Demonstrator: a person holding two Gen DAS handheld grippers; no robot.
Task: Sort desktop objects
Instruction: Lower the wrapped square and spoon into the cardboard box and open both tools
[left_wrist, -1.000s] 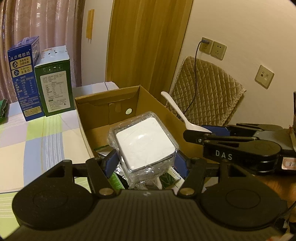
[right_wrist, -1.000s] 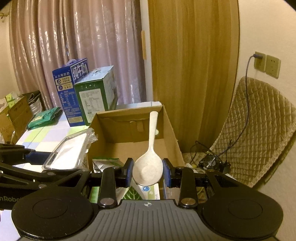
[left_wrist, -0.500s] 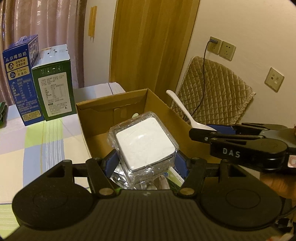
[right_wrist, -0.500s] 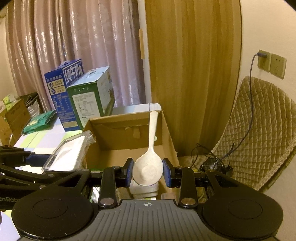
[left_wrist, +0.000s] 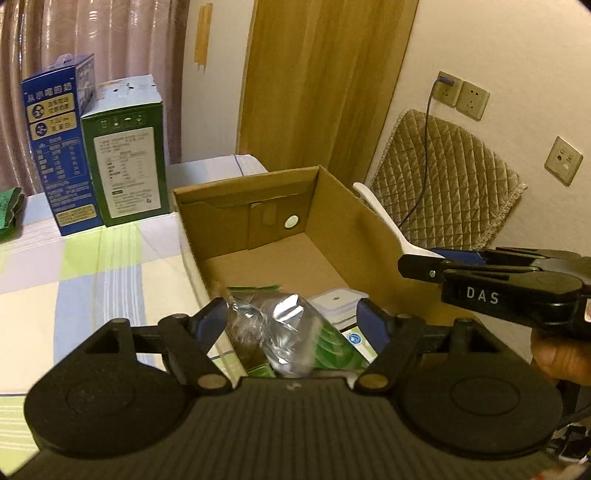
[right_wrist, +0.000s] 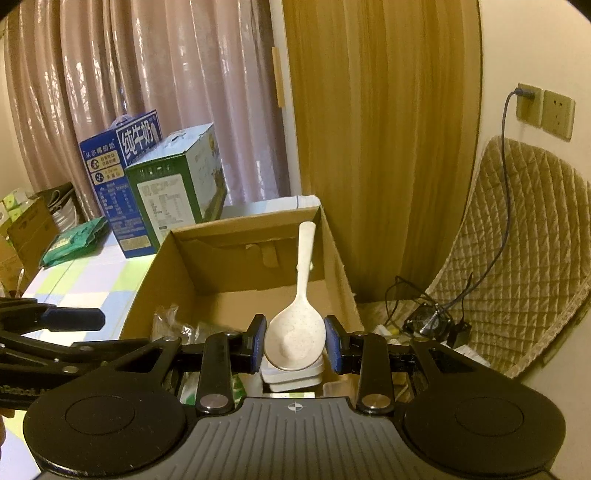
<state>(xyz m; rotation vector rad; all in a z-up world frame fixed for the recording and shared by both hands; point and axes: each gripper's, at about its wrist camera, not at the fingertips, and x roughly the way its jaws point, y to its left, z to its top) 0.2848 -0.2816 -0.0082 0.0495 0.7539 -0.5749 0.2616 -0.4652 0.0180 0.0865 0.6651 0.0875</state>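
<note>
Left wrist view: blue carton (left_wrist: 55, 147) and green carton (left_wrist: 129, 155) stand side by side at upper left on the checkered bench (left_wrist: 74, 280), the cardboard box (left_wrist: 332, 214) fills the middle, and the left tool (left_wrist: 291, 321) is at lower centre with its jaws opening, a crinkly plastic-wrapped pack (left_wrist: 280, 332) lying loose between them inside the box. Right wrist view: the right tool (right_wrist: 295, 343) at lower centre is clamped on the bowl of a white spoon (right_wrist: 297, 332), handle pointing up over the box.
</note>
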